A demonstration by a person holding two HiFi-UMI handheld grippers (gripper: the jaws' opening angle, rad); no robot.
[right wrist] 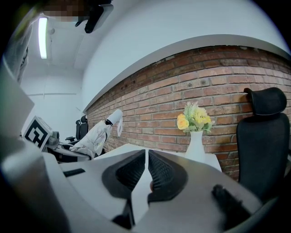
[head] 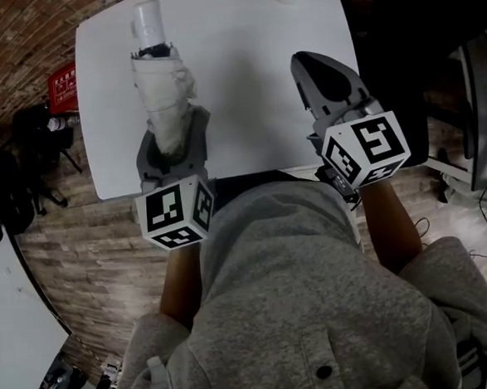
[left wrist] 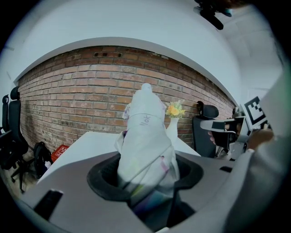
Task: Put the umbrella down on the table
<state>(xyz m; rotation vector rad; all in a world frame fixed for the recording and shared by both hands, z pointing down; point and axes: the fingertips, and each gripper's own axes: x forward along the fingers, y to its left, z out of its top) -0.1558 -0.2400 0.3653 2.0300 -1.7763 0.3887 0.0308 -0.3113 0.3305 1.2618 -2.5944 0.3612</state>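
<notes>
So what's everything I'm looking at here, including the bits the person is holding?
folded umbrella: one, white with a white handle, clamped in the left claw over the table's left side
table: one, white, in front of the person
vase: one, white, at the table's far edge
flowers: one bunch, yellow, in the vase
office chair: one, black, right of the table
red box: one, on the floor left of the table
brick wall: red-brown, behind the table
floor: wood-look planks
hoodie: one, grey, on the person
left claw: grey, closed on the umbrella
right claw: grey, closed, empty, over the table's right side
</notes>
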